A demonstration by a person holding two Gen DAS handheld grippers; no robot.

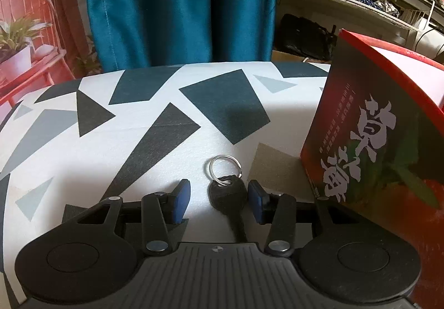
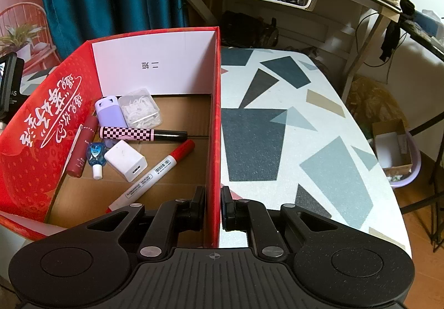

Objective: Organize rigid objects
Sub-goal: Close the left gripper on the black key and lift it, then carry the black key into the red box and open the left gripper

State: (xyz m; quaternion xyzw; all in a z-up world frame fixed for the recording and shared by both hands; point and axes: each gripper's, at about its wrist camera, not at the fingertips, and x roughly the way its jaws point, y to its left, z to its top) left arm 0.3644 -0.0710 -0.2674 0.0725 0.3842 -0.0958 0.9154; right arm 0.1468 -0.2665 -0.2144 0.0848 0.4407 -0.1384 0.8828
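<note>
left wrist view first: the left gripper (image 1: 216, 200) sits low over the worktop (image 1: 83, 142), which has a white cover with dark and grey geometric patches. its blue-padded fingers (image 1: 180, 202) are apart, and a black key (image 1: 228, 195) lies flat on the worktop between them, closer to the right pad, maybe just touching it, hard to say. the left pad is clearly off it, so nothing is clamped. a silver split ring (image 1: 224, 166) hangs off the key's head on the far side. to the right, just beside the gripper, stands the red box (image 1: 388, 142), its dark outer wall with big white characters facing this way. a teal curtain (image 1: 180, 3) hangs beyond the far edge of the worktop.

right wrist view: the right gripper (image 2: 213, 207) has its fingers together on the right-hand wall of the red box, one pad inside, one outside, pinching the cardboard near its near end. inside the box, toward the left, there's a pile: a red-capped marker (image 2: 155, 173), a checkered pen (image 2: 141, 134), a white charger block (image 2: 125, 160), a lilac case (image 2: 110, 112), a clear plastic case (image 2: 140, 107) of small white bits, a dark red tube (image 2: 82, 149) and a small blue correction tape (image 2: 96, 157). the right half of the box floor is bare cardboard. the worktop runs off to the right of the box.
</note>
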